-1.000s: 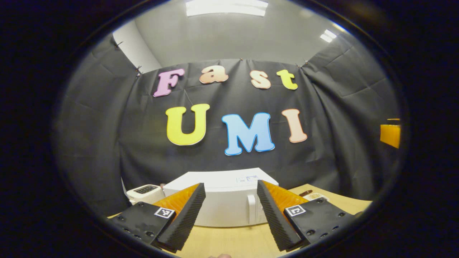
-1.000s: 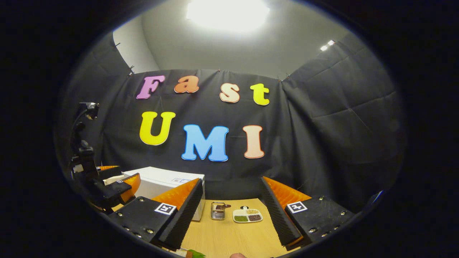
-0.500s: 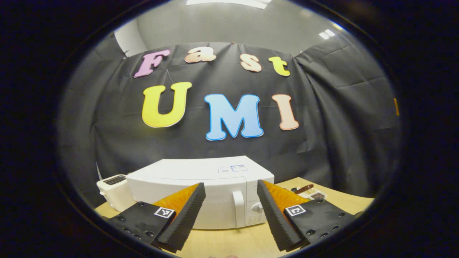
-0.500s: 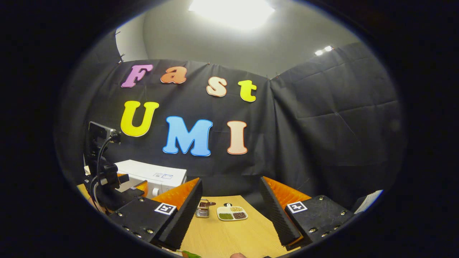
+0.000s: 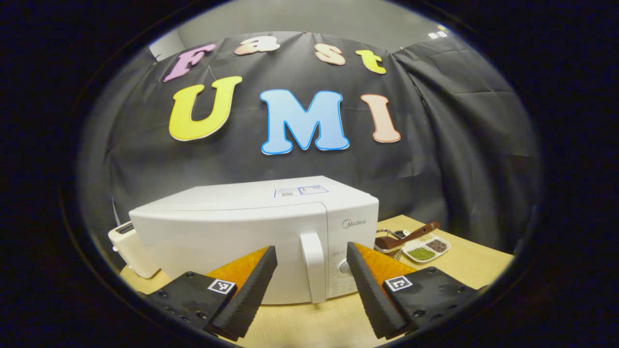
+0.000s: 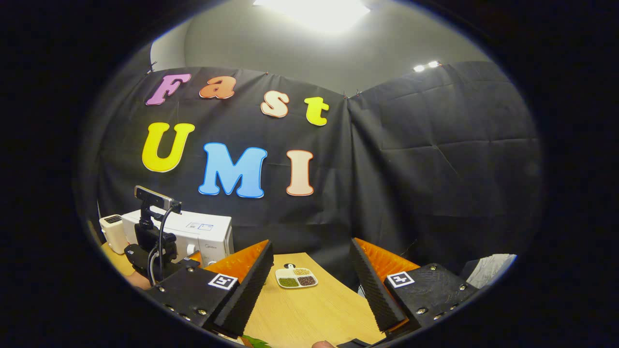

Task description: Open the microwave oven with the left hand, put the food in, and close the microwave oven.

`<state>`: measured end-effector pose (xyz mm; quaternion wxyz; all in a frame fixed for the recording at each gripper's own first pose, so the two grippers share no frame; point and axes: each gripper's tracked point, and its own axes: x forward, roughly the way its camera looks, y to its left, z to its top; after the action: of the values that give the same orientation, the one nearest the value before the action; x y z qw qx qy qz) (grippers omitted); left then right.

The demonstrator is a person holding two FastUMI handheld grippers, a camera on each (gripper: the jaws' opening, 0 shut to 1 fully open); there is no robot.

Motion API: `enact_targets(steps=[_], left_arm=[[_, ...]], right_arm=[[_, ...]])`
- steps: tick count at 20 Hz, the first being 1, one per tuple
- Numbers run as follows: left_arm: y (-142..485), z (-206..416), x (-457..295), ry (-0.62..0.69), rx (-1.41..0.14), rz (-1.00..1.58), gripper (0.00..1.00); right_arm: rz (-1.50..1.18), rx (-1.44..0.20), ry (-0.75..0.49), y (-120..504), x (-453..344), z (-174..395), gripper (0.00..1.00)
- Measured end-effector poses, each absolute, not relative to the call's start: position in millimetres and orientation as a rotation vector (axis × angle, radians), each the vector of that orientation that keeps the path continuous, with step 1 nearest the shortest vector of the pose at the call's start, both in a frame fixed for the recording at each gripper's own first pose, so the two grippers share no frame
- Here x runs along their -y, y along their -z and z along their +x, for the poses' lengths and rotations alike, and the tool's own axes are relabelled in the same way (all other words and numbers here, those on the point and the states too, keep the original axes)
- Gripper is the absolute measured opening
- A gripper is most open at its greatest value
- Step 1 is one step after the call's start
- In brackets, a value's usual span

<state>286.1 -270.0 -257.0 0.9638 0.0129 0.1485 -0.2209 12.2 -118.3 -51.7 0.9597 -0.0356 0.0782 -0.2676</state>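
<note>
In the left gripper view the microwave [image 5: 251, 232] blocks the way ahead, door shut, its handle [image 5: 313, 266] at 12 o'clock in the gap between the left tool [image 5: 312, 295]'s spread fingers. A toaster [image 5: 129, 249] crowds its flank at 9 o'clock; a scoop [image 5: 404, 237] and divided dish [image 5: 425, 249] sit at 2 o'clock. In the right gripper view, bare bench [image 6: 309, 309] lies between the right tool [image 6: 312, 299]'s parted fingers.

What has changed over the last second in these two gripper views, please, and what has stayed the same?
The left gripper has come in toward the microwave oven, which now looms larger, its door handle standing between the open fingers, not yet gripped. The right gripper has swung rightward, so the divided dish sits further left in its view. Both grippers stay open and empty; the oven door is still closed.
</note>
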Motion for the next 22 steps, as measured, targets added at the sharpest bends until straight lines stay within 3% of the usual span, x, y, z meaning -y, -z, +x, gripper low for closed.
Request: enact_targets(steps=[5, 8, 9, 12, 13, 15, 22], left_arm=[[282.4, 296.6, 279.7, 0.476, -0.348, 0.04, 0.93], [288.8, 294.2, 287.1, 0.507, -0.363, 0.03, 0.74], [289.1, 295.3, 288.3, 0.509, -0.364, 0.038, 0.72], [289.1, 298.0, 287.4, 0.505, -0.355, 0.047, 0.5], [290.0, 295.8, 284.4, 0.493, -0.352, 0.055, 0.5], [288.6, 299.2, 283.3, 0.487, -0.356, 0.072, 0.37], [290.4, 297.3, 282.4, 0.483, -0.365, 0.107, 0.17]], right_arm=[[-0.081, -0.179, 0.591, 53.2, 120.7, 4.5, 0.96], [-0.082, -0.182, 0.605, 53.2, 119.6, 1.2, 0.94], [-0.084, -0.183, 0.608, 52.1, 118.5, 0.4, 0.96], [-0.093, -0.178, 0.619, 49.7, 117.2, -3.0, 0.96], [-0.096, -0.18, 0.618, 49.3, 115.7, -4.1, 0.96], [-0.107, -0.185, 0.616, 49.1, 112.6, -6.9, 0.96], [-0.107, -0.181, 0.593, 48.4, 104.3, -13.6, 0.96]])
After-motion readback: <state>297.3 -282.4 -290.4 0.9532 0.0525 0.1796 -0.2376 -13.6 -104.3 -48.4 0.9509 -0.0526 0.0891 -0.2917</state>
